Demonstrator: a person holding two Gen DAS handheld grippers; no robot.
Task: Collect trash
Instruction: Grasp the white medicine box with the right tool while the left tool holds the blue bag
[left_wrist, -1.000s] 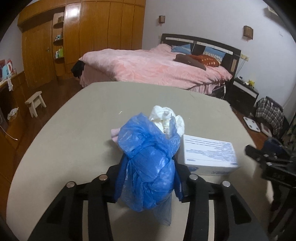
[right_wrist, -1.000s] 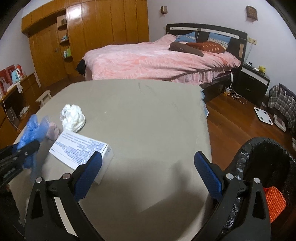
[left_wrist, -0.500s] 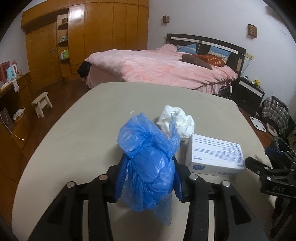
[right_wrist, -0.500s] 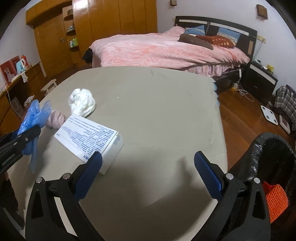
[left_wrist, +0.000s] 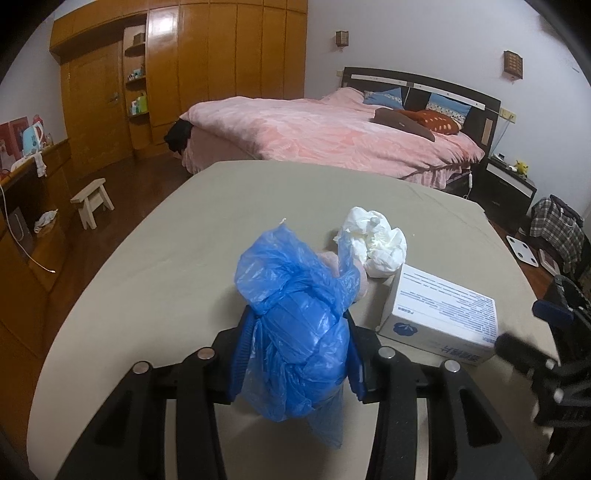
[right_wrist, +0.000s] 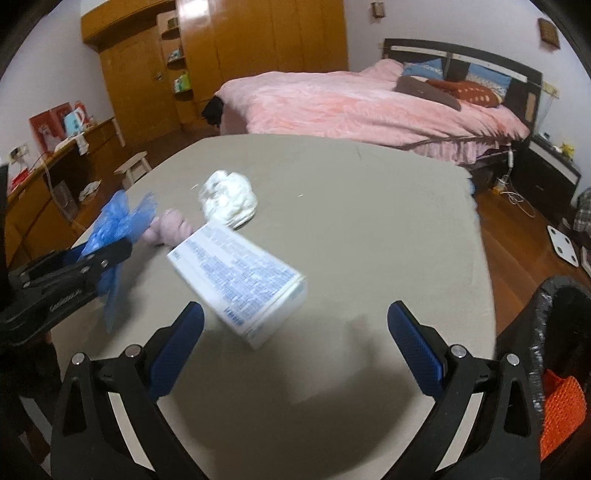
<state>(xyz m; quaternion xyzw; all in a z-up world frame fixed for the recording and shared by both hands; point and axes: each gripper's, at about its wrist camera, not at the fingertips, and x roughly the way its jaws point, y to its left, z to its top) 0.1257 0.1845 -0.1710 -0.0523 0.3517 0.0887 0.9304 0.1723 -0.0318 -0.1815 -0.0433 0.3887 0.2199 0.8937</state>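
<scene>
Left gripper (left_wrist: 297, 354) is clamped tight on one crumpled blue plastic bag (left_wrist: 295, 317), both blue pads pressed into its sides, the bag bulging up above the fingers and lifted off the table (left_wrist: 129, 295). Right gripper (right_wrist: 295, 343) is spread wide and holds nothing, its two blue pads (right_wrist: 413, 343) hovering over bare tabletop. Just ahead of its left finger lies one white box (right_wrist: 240, 277) with blue print, flat on the table and angled toward the gap. Count the loose pieces beyond: one white crumpled wad (right_wrist: 229, 199) touching the box's far end, and one small pink lump (right_wrist: 168, 230) just beside it, between the wad and the blue bag. So four pieces of trash, one of them gripped. Plenty of open grey surface to the right of the box, running to the table's right edge. Past that edge, low at the right, sits one black-lined bin (right_wrist: 554, 332) with something orange (right_wrist: 561, 410) inside. One pink bed (left_wrist: 332, 133) lies beyond the far edge.
</scene>
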